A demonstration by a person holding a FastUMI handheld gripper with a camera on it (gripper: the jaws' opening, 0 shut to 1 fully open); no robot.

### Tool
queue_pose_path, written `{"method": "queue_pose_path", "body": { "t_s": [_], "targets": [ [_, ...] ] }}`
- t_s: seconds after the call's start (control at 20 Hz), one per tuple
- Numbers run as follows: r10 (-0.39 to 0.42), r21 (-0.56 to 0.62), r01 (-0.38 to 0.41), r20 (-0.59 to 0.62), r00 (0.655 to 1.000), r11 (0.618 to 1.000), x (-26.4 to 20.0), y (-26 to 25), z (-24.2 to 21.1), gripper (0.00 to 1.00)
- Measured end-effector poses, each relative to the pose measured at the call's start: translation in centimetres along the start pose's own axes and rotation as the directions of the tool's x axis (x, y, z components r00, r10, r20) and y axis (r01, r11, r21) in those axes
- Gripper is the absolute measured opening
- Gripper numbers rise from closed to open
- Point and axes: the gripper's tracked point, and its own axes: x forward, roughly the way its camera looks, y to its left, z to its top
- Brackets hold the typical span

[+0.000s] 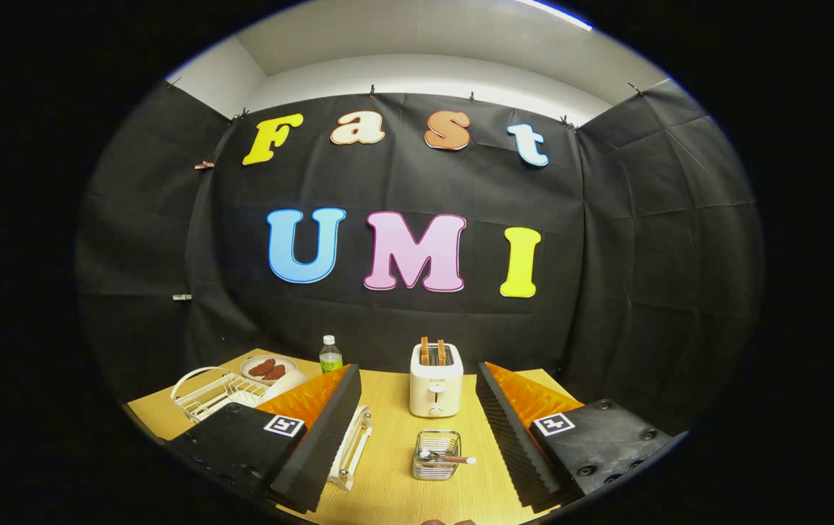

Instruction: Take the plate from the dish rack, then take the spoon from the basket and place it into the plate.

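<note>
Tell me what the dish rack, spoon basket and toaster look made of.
Dish rack: thin white coated wire, judging by its open grid. Basket: shiny bare metal mesh, see-through. Toaster: smooth cream shell, probably plastic, possibly painted metal. The hand-held gripper is open, with the basket between its fingers.

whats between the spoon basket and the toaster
Only bare table. In the gripper view the basket with the spoon sits between the open fingers of the gripper, and the toaster stands just beyond it, apart.
</note>
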Motion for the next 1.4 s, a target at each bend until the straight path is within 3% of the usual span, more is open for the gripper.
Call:
{"method": "queue_pose_path", "body": {
  "t_s": [0.35, 0.65, 0.95, 1.05, 1.2, 1.4],
  "targets": [
    [0.021, 0.003, -0.021, -0.03, 0.999, 1.0, -0.1, 0.6, -0.7, 0.98],
    [0.172, 0.089, -0.158, -0.189, 0.967, 0.983, 3.2, 5.3, -1.6, 0.98],
    [0.316, 0.174, -0.267, -0.389, 0.866, 0.948, 8.7, 12.2, -4.3, 0.99],
    [0.355, 0.214, -0.286, -0.467, 0.81, 0.934, 9.8, 15.1, -6.2, 0.99],
    [0.358, 0.242, -0.265, -0.581, 0.731, 0.933, 11.2, 18.7, -9.5, 0.99],
    [0.375, 0.285, -0.246, -0.633, 0.678, 0.926, 13.0, 23.0, -11.4, 0.99]
  ]
}}
